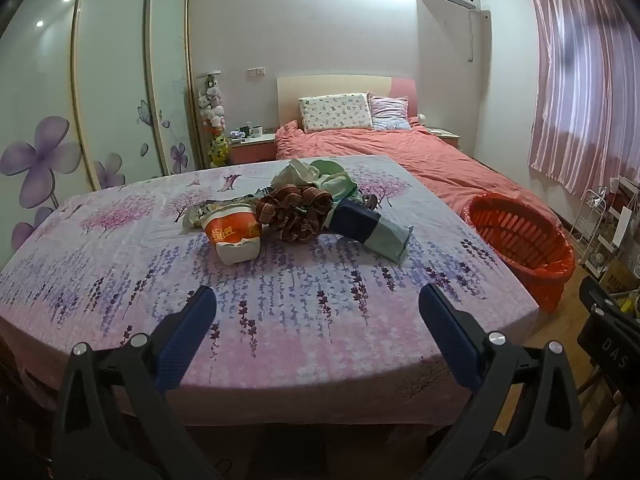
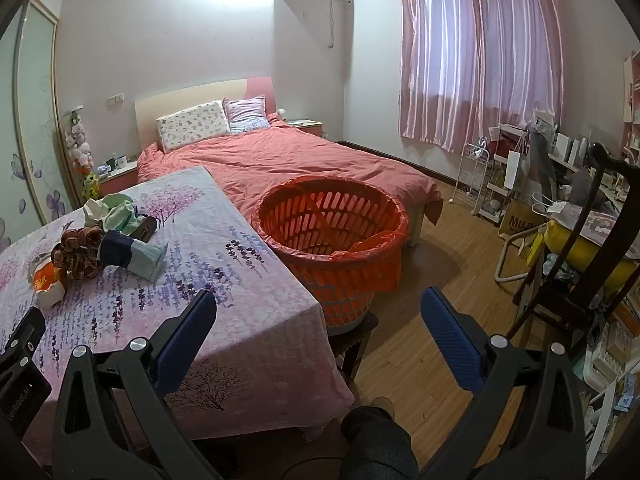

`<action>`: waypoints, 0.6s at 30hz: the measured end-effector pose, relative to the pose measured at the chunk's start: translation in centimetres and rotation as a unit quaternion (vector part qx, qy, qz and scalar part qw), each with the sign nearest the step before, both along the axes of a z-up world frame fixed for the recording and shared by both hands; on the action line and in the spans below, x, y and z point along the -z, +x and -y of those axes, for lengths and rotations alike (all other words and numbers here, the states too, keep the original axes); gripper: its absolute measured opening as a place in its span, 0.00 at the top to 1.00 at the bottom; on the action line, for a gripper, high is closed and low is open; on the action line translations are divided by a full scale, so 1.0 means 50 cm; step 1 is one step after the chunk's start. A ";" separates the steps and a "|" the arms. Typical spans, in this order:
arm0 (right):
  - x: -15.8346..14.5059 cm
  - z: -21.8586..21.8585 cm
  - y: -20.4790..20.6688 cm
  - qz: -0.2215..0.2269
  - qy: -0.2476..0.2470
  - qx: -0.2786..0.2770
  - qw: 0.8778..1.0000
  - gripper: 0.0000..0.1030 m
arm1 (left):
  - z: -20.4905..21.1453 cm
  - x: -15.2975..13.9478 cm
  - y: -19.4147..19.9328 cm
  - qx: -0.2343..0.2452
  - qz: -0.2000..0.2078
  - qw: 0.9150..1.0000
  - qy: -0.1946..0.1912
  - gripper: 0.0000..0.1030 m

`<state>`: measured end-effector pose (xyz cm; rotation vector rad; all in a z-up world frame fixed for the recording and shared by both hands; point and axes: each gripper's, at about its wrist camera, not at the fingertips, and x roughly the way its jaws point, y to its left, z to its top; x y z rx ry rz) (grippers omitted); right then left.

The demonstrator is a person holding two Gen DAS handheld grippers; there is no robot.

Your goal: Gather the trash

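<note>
The left claw (image 1: 318, 312) hangs spread wide over the near edge of the surface (image 1: 280, 340), pinching nothing. At its 12 o'clock lies the trash in one heap: a crushed orange cup (image 1: 234, 238), a brown checked ribbon (image 1: 296, 212), a blue and grey packet (image 1: 370, 232) and crumpled tissue (image 1: 298, 172). The right claw (image 2: 318, 314) is spread too, empty, with the orange basket (image 2: 332, 232) at 12 o'clock, touching the surface's right edge.
</note>
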<state>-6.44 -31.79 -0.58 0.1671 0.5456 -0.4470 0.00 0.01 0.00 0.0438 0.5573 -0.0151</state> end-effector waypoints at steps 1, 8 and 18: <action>0.000 0.000 0.000 0.000 0.000 0.000 1.000 0.02 | 0.000 0.000 0.000 0.000 0.000 1.000 0.000 0.04; -0.001 -0.001 -0.001 0.001 -0.002 0.000 1.000 0.02 | 0.000 0.000 0.000 0.000 0.000 1.000 -0.001 0.04; -0.002 -0.002 -0.001 0.001 -0.002 0.000 1.000 0.02 | 0.000 0.000 0.000 0.000 0.000 1.000 -0.002 0.04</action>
